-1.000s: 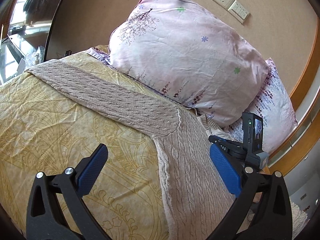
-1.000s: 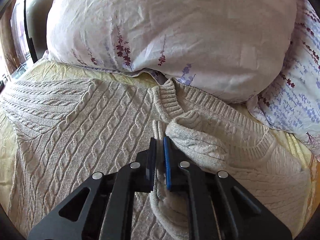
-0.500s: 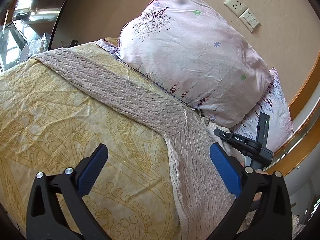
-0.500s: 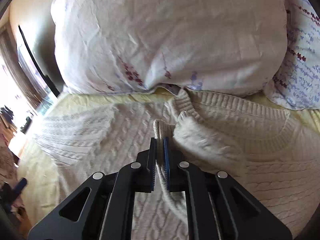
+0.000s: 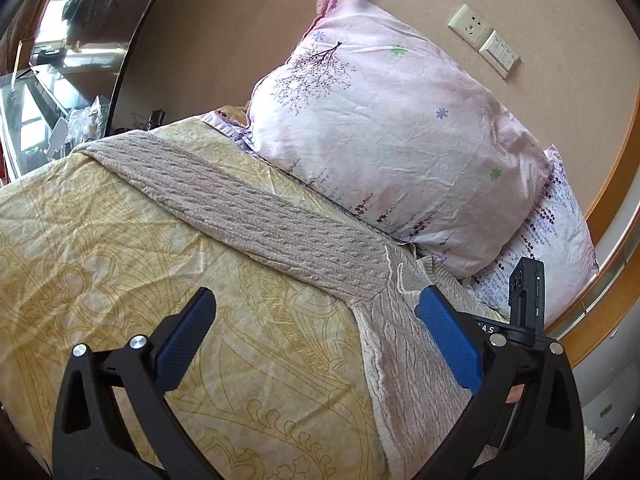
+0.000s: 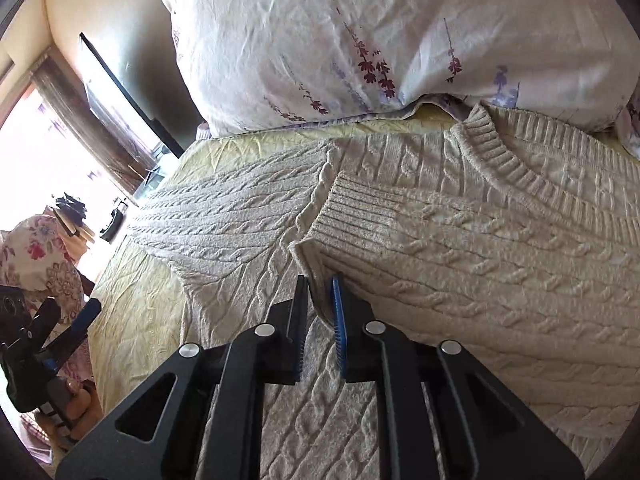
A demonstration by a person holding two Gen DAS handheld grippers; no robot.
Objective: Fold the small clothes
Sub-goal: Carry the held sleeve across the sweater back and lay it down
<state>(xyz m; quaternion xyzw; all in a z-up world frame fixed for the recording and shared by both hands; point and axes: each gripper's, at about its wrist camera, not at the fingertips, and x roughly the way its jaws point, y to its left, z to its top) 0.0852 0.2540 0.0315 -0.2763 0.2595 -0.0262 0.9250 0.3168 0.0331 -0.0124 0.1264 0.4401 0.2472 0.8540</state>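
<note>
A beige cable-knit sweater point(image 6: 248, 224) lies flat on the bed, collar point(image 6: 516, 160) toward the pillows. Its right sleeve point(image 6: 460, 248) is folded across the chest, ribbed cuff point(image 6: 352, 208) near the middle. My right gripper point(image 6: 320, 292) is shut on the edge of that sleeve just below the cuff. In the left wrist view the sweater's other sleeve point(image 5: 240, 204) stretches out to the left over the bedspread. My left gripper point(image 5: 316, 316) is open and empty, above the sweater's left side. The left gripper also shows in the right wrist view point(image 6: 68, 320).
The yellow patterned bedspread point(image 5: 120, 272) covers the bed. Two floral pillows point(image 5: 400, 136) lean on the wall behind the sweater. A wall socket and switch point(image 5: 484, 40) are above them. A wooden bed frame edge point(image 5: 600, 308) runs at the right.
My right gripper carried the sleeve across and lowered it flat onto the sweater's chest; the bunched fold has flattened. My left gripper shifted slightly, still open.
</note>
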